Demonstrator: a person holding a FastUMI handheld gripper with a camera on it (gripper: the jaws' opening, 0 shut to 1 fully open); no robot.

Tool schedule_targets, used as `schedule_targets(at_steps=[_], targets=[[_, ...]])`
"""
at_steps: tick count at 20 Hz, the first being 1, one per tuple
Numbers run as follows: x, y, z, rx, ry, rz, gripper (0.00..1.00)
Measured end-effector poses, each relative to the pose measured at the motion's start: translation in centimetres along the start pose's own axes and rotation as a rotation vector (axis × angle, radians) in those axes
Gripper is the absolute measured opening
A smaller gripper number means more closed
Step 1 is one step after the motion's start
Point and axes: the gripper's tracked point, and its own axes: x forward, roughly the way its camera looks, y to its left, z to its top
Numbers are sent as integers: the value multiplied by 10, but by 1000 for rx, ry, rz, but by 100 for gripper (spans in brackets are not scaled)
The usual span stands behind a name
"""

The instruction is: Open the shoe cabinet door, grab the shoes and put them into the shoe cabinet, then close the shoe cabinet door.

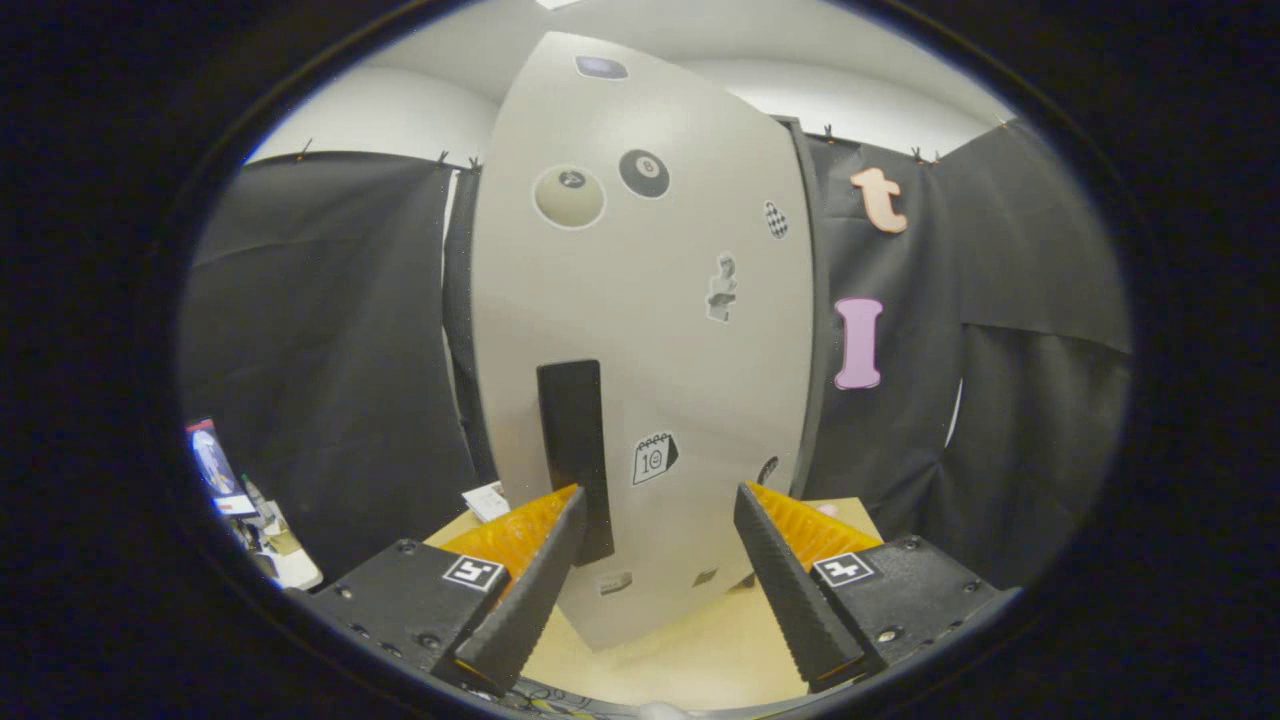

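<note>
Door handle (574,455) — its lower end hidden behind a finger (530,590); stickers perhaps too small to read.

The shoe cabinet door (650,330) looks like smooth, matt painted board, dotted with flat paper or vinyl stickers (655,458), and its handle (573,450) seems to be matt plastic. The tabletop (690,650) under it has a pale, smooth wood-like finish. The hand-held gripper (660,510), spread apart before the door, has ridged, rubbery-looking fingers (790,580) on matt, grainy plastic housings.

Handheld gripper (660,500), two wedge-shaped fingers (790,580) with ribbed inner faces, jaws spread apart, black mounting blocks (410,600) behind each finger, square black-and-white marker tags (473,572), recessed screws (886,634).
</note>
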Motion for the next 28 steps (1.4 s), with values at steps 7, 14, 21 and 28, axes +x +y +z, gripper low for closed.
schedule_targets(at_steps=[7,14,21,28], targets=[[-10,12,2,20,-13,-38,100],[-48,-1,5,44,-15,-100,100],[-100,-22,17,71,-43,-200,100],[-145,-21,16,83,-52,-247,100]])
